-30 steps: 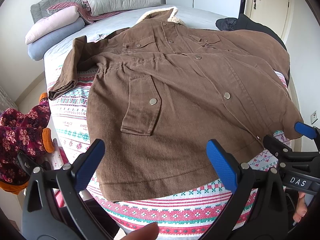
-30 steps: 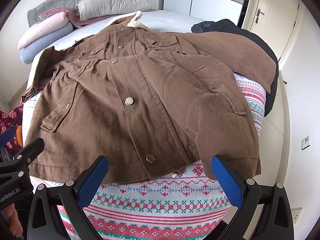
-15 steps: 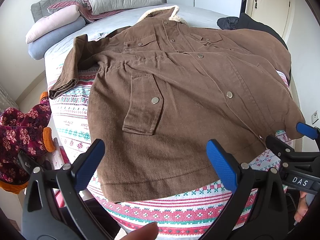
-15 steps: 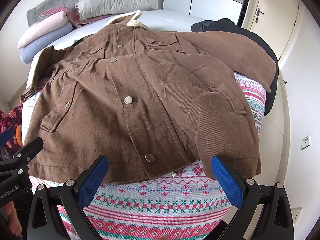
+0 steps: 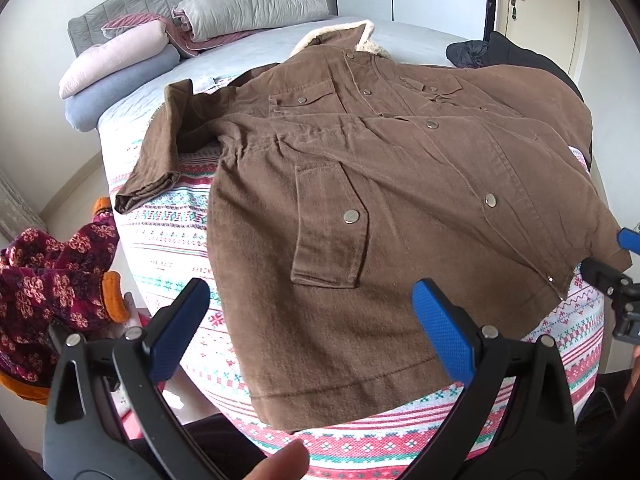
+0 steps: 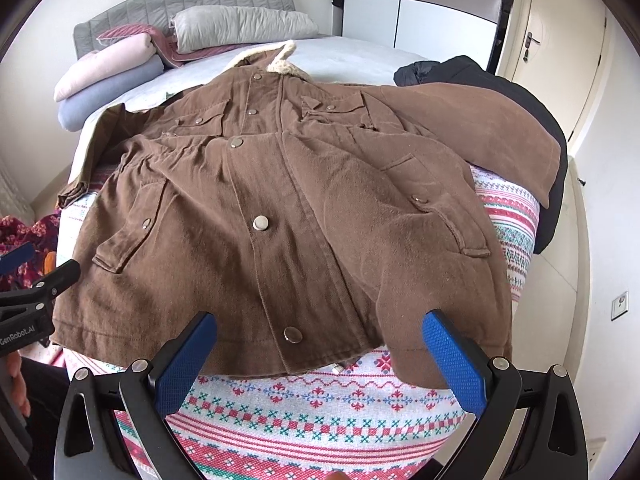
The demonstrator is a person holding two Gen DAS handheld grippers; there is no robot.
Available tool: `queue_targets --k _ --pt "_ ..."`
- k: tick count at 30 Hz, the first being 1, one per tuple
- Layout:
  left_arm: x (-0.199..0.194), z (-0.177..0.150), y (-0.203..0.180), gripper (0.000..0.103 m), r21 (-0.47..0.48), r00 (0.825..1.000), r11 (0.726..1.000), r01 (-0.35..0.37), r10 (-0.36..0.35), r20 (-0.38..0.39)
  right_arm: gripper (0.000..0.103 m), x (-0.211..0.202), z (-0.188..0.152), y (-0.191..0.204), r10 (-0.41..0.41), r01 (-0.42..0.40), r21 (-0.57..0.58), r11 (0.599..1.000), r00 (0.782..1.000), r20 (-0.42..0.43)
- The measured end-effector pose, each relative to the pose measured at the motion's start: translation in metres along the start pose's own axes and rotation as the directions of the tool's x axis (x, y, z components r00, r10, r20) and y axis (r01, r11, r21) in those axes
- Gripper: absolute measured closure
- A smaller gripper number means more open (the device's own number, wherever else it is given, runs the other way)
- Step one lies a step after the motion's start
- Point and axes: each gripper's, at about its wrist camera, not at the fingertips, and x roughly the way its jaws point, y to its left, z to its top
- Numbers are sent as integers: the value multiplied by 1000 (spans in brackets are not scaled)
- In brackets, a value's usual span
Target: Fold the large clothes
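The large brown coat [image 6: 280, 216] is matt, brushed cotton-like cloth with a soft nap, closed by shiny round metal snap buttons [image 6: 261, 223] and topped by a cream fleecy collar [image 6: 280, 62]. Under it lies a knitted-looking patterned red, white and green blanket [image 6: 320, 416]. The grey headboard [image 6: 180, 0] is quilted fabric. Both grippers' black jaws look like smooth plastic, faced with blue dimpled pads [image 5: 444, 332].

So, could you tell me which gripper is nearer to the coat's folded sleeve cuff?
Left. The left gripper hovers open over the hem on the side where the sleeve cuff lies; the right gripper hangs open over the opposite hem corner.
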Motion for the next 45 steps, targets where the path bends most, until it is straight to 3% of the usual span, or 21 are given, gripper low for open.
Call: queue_targets --k 6,13,16,20,24,25,27,29,30,31,32,33,34,35,37,40,42,45 --pt "7 12 38 2 -25 989 993 119 -121 -89 0 -19 8 -38 105 -105 17 994 994 9" --pt "48 6 82 2 -185 920 936 300 -335 -203 0 -17 28 -92 251 -249 58 967 967 -34" --pt "67 -3 92 2 -271 862 880 389 -452 -228 0 -8 35 -120 270 -265 91 960 961 -53" --pt "90 -18 91 7 -373 777 796 478 -581 -244 0 18 38 -166 312 -293 222 930 948 -59" --pt "104 -34 81 9 -470 672 684 558 -705 -228 0 59 31 -207 383 -330 386 861 922 -66" --pt "104 -36 78 9 -479 657 666 573 -722 -217 0 71 28 -214 408 -344 422 839 911 -67" --pt "100 -39 72 12 -465 656 661 589 -727 -203 1 93 18 -222 464 -376 488 788 883 -69" --pt "94 -39 66 24 -450 646 657 605 -735 -206 6 112 7 -220 520 -404 533 744 850 -81" --pt "94 -40 65 28 -444 642 659 608 -736 -213 6 116 4 -215 519 -405 532 744 851 -78" --pt "92 -40 64 36 -433 645 666 607 -731 -221 6 114 3 -211 495 -395 510 764 866 -71" --pt "89 -39 62 48 -420 650 676 605 -725 -230 12 110 4 -205 491 -400 491 774 869 -66" --pt "86 -39 60 55 -411 648 679 608 -724 -237 20 107 4 -200 521 -435 480 762 852 -56" --pt "82 -38 58 64 -403 650 682 610 -722 -238 50 105 3 -195 571 -481 483 732 820 -49" --pt "77 -36 57 71 -387 668 697 604 -707 -232 72 103 2 -189 597 -501 485 717 800 -57" --pt "58 -28 57 79 -339 715 733 590 -669 -202 87 91 3 -176 576 -492 438 752 814 -74" --pt "12 -4 73 84 -288 775 763 578 -624 -99 92 54 14 -162 536 -489 367 791 844 -32" --pt "-17 12 90 84 -285 794 766 576 -607 -27 92 21 24 -156 525 -501 327 801 851 18" --pt "-59 29 118 85 -262 837 802 537 -544 51 93 -23 38 -144 526 -522 271 809 848 63"
